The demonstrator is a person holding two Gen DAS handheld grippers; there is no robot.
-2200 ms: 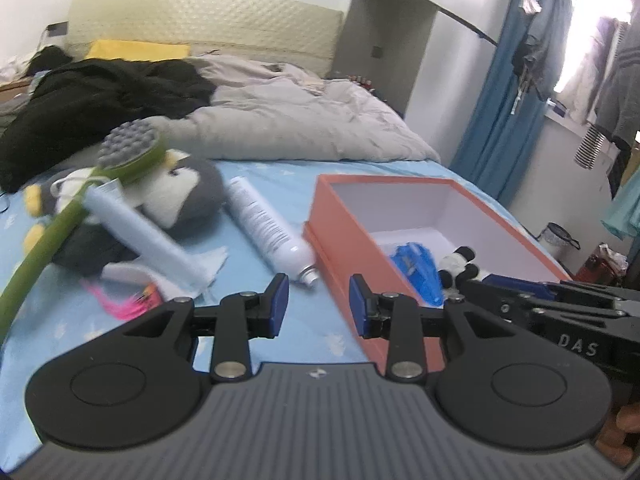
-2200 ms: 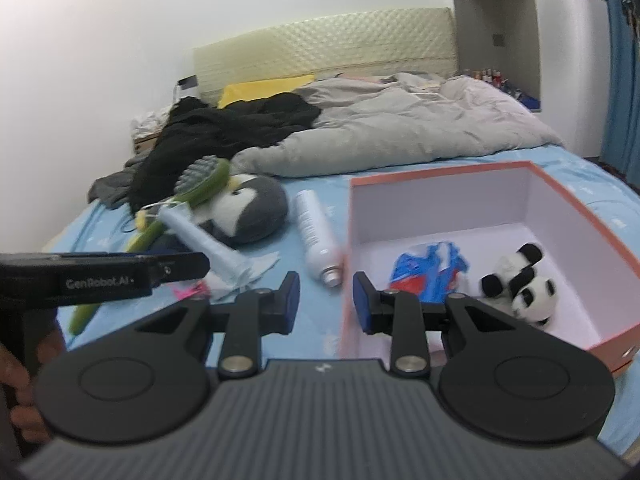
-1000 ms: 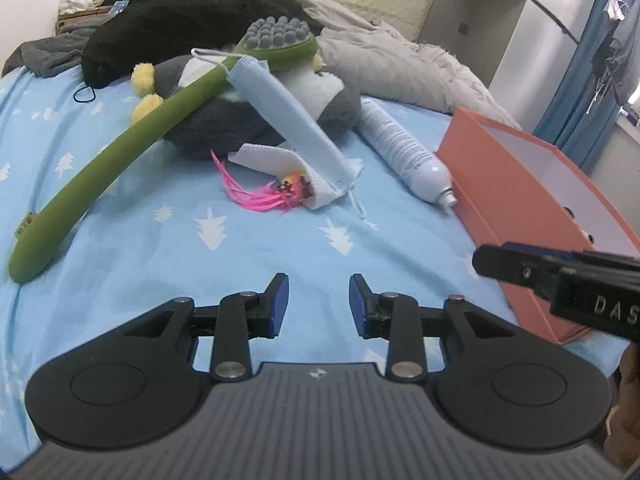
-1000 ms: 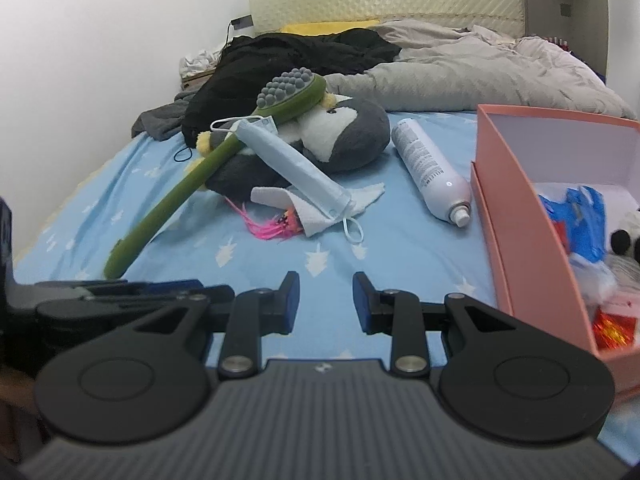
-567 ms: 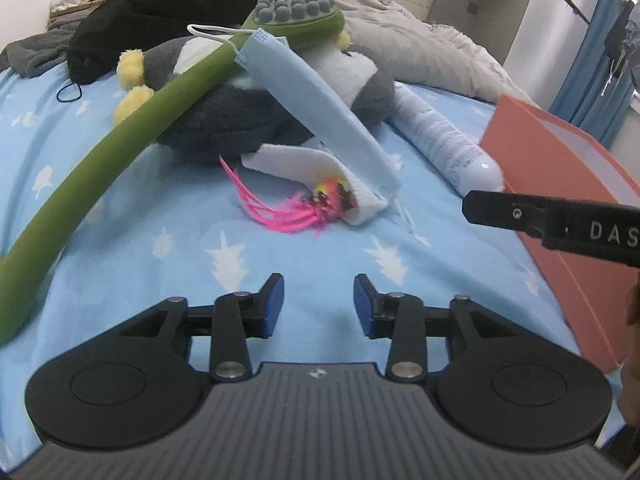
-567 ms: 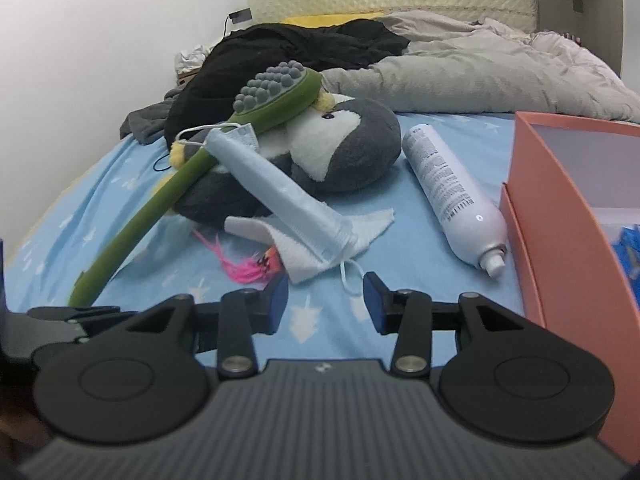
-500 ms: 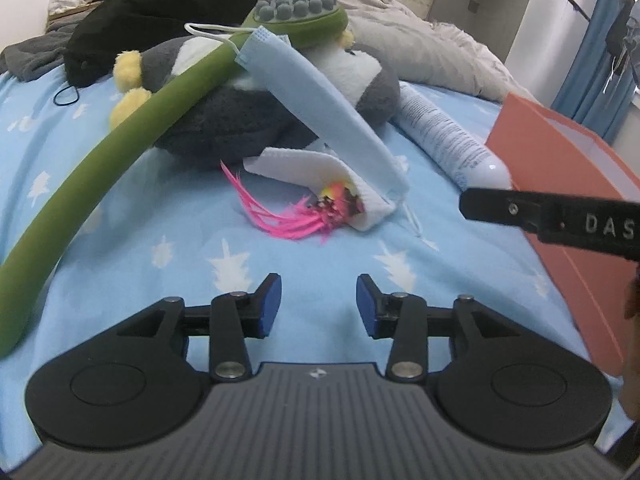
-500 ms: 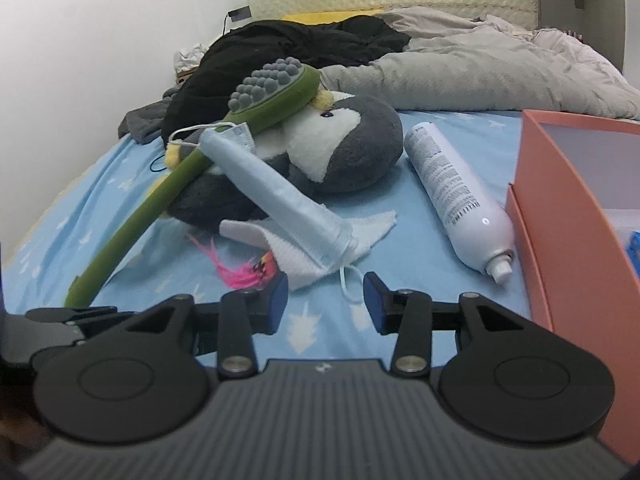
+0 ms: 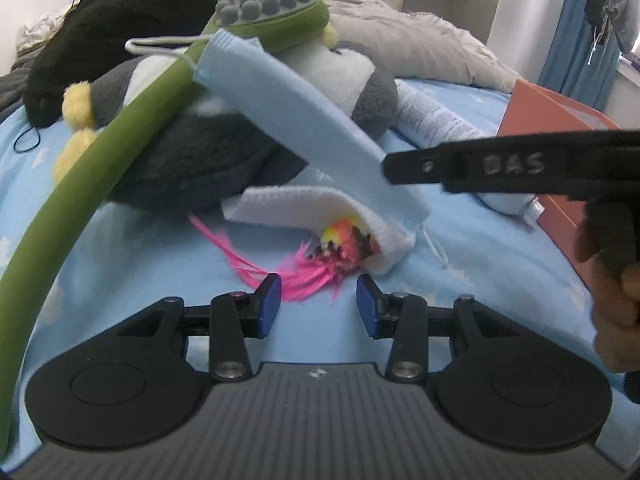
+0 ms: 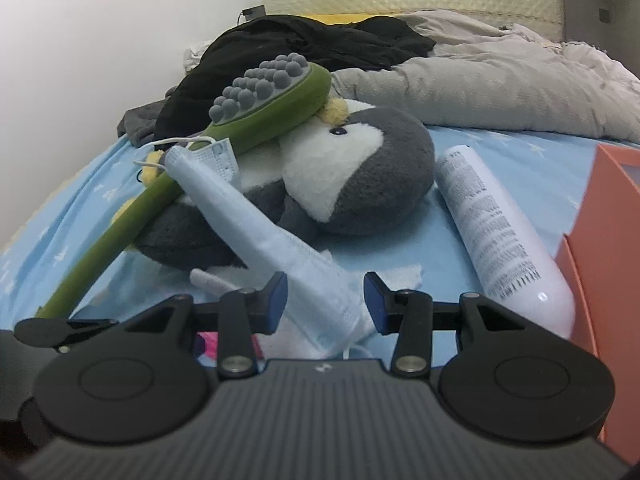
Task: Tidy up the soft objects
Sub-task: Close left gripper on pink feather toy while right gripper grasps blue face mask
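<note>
We take the plush penguin (image 10: 352,184) on the blue bed sheet (image 9: 480,264) as our landmark. From the left wrist we see what the other view mostly hides: a pink feather toy (image 9: 320,268) tucked under a white cloth (image 9: 304,208) in front of the penguin, its feathers reaching between the parted jaws of the left gripper (image 9: 318,300), which press on nothing. The right gripper (image 10: 324,300) also stands with jaws apart, and the lower end of the blue face mask (image 10: 272,248), which slants down off the penguin, lies between them without being pinched. Only the right wrist view shows the penguin's face and the whole white spray can (image 10: 496,232) just right of it. The green massage brush (image 10: 256,112) leans across the penguin. The orange box (image 10: 608,248) stands right of the can. Open sheet lies left of the penguin.
</note>
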